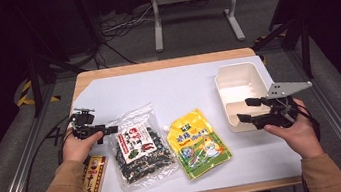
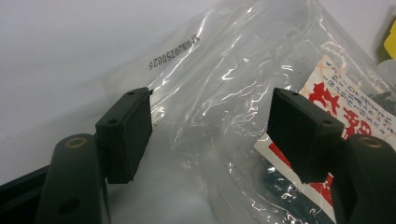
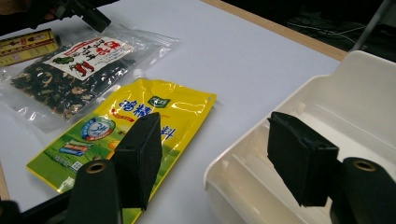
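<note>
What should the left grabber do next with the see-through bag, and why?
Probably close the left gripper on the clear bag's top edge. Its jaws stand open on either side of the crinkly plastic, not pinching it yet, and the white bin sits beside the right gripper.

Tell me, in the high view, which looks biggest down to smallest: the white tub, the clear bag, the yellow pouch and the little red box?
1. Clear bag, largest, though the white tub looks nearly as big; the tub lies farther from the camera, so I can't rank these two surely.
2. Yellow pouch.
3. Little red box, smallest, partly hidden under the sleeve.
</note>
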Action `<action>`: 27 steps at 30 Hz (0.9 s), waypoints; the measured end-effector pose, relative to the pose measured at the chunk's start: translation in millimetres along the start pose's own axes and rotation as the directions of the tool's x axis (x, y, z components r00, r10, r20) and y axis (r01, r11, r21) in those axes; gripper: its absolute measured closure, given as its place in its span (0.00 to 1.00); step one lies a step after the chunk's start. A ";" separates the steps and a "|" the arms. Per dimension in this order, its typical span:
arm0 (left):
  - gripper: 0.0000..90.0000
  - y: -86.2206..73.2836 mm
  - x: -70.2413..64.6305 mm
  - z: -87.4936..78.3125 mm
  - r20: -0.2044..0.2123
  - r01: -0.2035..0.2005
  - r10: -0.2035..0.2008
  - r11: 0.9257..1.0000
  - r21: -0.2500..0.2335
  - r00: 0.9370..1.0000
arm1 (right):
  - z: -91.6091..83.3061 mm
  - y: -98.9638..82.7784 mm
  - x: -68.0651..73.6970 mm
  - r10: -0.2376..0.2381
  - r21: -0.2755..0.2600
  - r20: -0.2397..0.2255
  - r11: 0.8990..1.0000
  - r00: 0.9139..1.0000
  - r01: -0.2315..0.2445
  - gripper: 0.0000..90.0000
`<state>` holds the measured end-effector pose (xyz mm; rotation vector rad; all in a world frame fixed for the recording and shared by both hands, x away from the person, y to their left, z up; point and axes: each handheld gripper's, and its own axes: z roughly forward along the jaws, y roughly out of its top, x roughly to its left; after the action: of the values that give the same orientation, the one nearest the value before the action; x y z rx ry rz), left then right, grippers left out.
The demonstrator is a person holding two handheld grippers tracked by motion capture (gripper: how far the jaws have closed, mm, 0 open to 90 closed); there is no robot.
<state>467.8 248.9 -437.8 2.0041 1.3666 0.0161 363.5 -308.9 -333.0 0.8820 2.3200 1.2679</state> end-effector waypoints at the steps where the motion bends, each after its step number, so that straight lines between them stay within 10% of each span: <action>1: 0.36 -0.1 -1.0 0.4 -0.009 -0.011 0.011 1.000 0.003 1.000 | -0.1 0.0 0.1 0.001 -0.002 -0.006 1.000 1.000 -0.001 0.39; 9: 0.52 2.4 -11.6 2.7 -0.102 -0.045 0.048 0.998 0.039 0.994 | 0.3 0.2 0.4 0.009 -0.012 -0.033 1.000 0.999 -0.010 0.39; 27: 0.82 3.1 -20.7 5.1 -0.160 -0.039 0.048 0.997 0.061 0.986 | 3.8 0.8 1.5 0.009 -0.013 -0.057 1.000 0.998 -0.010 0.39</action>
<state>463.1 228.5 -432.5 2.1186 1.4377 0.1635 364.8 -305.2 -334.4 0.8645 2.3515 1.3273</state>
